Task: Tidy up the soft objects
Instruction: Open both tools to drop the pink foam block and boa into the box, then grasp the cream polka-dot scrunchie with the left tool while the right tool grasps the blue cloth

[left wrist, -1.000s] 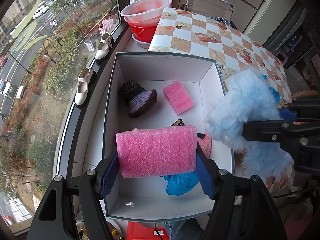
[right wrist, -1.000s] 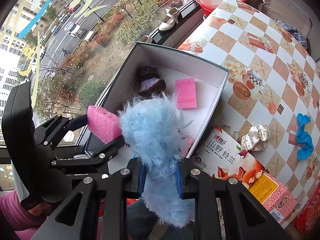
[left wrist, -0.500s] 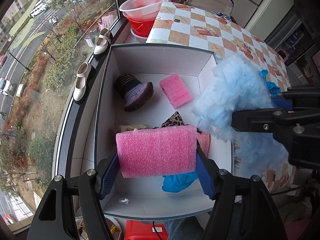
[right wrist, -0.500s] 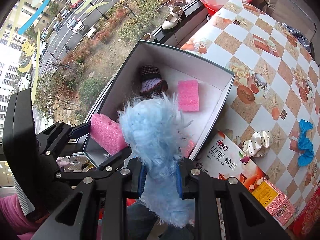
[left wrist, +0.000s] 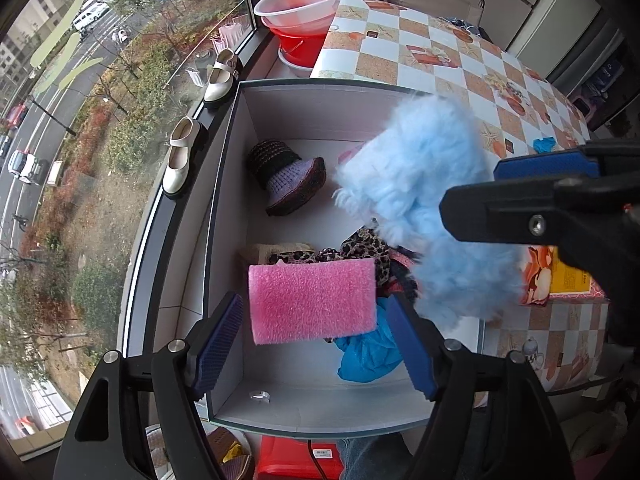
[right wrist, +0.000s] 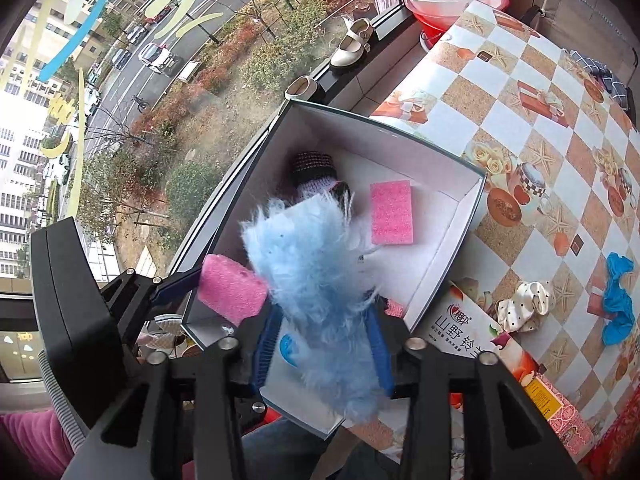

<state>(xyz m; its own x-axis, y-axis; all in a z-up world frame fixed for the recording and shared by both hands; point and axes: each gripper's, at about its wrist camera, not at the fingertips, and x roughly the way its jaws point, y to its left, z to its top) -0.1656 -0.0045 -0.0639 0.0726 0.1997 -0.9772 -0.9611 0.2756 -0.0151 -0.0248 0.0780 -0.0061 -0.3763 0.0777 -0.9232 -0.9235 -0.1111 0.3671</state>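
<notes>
1. Left tool (left wrist: 316,344): jaws just parted, pads clear of the pink foam sponge (left wrist: 312,300) above the white cardboard box (left wrist: 236,184).
2. Right tool (right wrist: 320,348): jaws just widened, fluffy blue plush (right wrist: 316,280) loose between them.
3. Advice: hold both tools over the box at the desk's window edge until each piece drops.

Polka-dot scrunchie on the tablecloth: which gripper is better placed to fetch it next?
Right, probably. Both jaws have just been opening over the box, the left gripper around pink foam, the right gripper around blue fluff. The scrunchie lies on the right gripper's side, beside the printed carton; the left is windowside.
</notes>
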